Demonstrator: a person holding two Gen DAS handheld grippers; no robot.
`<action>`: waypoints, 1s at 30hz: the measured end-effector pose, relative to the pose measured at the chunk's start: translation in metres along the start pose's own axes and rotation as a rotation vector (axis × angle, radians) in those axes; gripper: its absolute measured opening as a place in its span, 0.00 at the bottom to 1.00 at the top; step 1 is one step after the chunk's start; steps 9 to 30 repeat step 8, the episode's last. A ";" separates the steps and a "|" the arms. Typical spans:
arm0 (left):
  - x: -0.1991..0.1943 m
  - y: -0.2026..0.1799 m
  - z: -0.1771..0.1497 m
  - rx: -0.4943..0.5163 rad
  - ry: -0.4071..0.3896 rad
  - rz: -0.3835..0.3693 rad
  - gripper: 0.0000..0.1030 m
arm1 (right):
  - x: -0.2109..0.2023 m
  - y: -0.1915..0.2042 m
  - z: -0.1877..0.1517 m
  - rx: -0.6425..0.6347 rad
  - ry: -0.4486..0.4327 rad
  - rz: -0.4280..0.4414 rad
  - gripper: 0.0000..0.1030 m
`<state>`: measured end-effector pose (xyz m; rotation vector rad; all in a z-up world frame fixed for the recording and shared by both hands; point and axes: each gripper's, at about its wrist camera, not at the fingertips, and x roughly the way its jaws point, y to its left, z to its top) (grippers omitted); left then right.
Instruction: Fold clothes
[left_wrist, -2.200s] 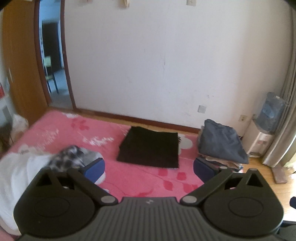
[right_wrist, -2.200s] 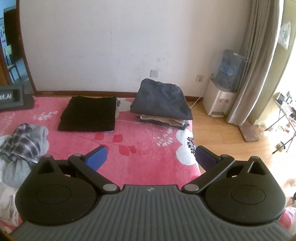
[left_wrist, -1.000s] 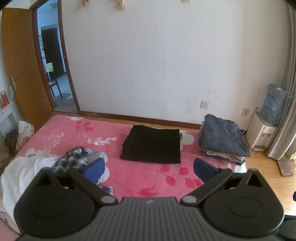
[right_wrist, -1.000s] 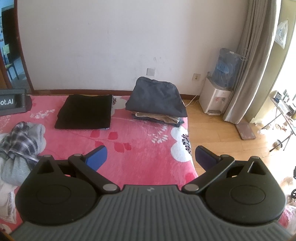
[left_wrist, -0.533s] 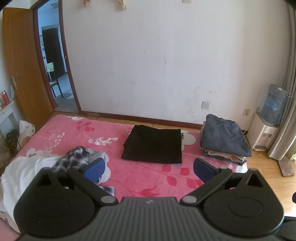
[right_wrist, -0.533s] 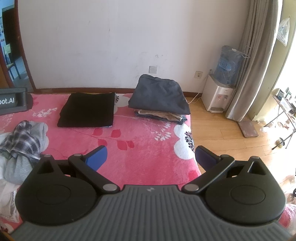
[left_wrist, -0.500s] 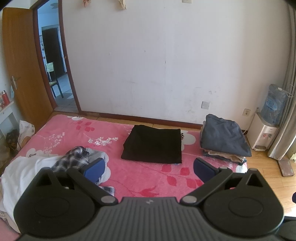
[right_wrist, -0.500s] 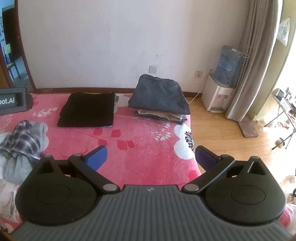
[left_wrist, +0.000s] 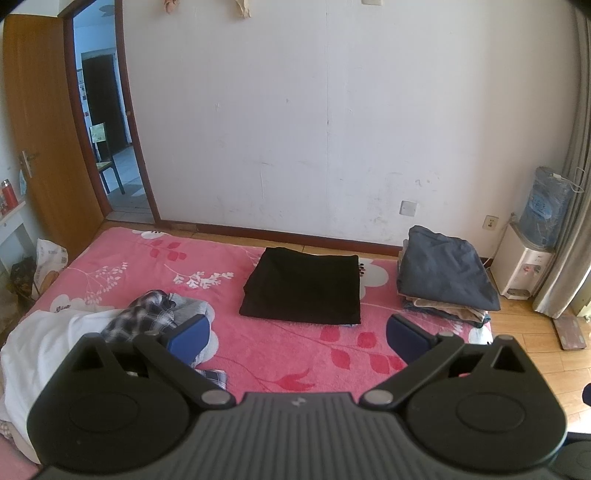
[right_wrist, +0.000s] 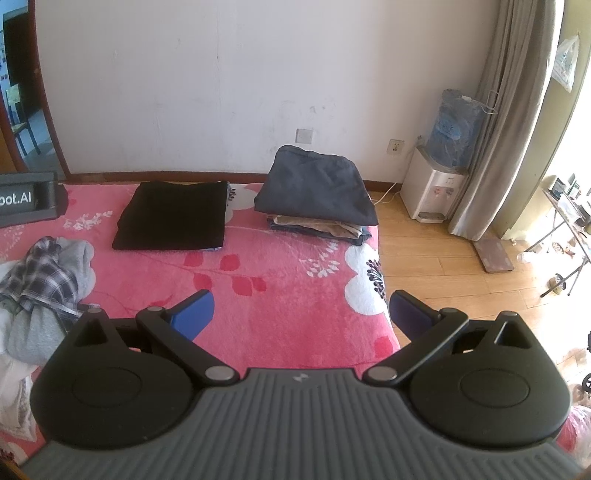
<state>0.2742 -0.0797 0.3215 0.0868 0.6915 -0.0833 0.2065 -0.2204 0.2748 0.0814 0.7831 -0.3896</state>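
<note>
Both your tools, left tool (left_wrist: 297, 334) and right tool (right_wrist: 301, 308), hang wide and empty; the unfolded plaid shirt pile (left_wrist: 147, 314) lies on the bed (left_wrist: 258, 350), left of both, nearest your left.

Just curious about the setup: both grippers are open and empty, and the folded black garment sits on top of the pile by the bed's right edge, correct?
Not quite. The black garment lies by itself on the bed, beside the pile, which is topped by a grey-blue garment; the right wrist view shows it. The left gripper and the right gripper are indeed open and empty.
</note>
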 end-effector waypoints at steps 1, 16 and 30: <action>0.000 0.000 0.000 0.000 0.001 0.000 0.99 | 0.000 0.000 0.000 0.000 0.001 0.000 0.99; 0.001 0.001 -0.001 -0.006 0.003 0.003 0.99 | 0.001 0.000 0.000 0.000 0.005 0.003 0.99; 0.001 0.001 -0.001 -0.006 0.003 0.003 0.99 | 0.001 0.000 0.000 0.000 0.005 0.003 0.99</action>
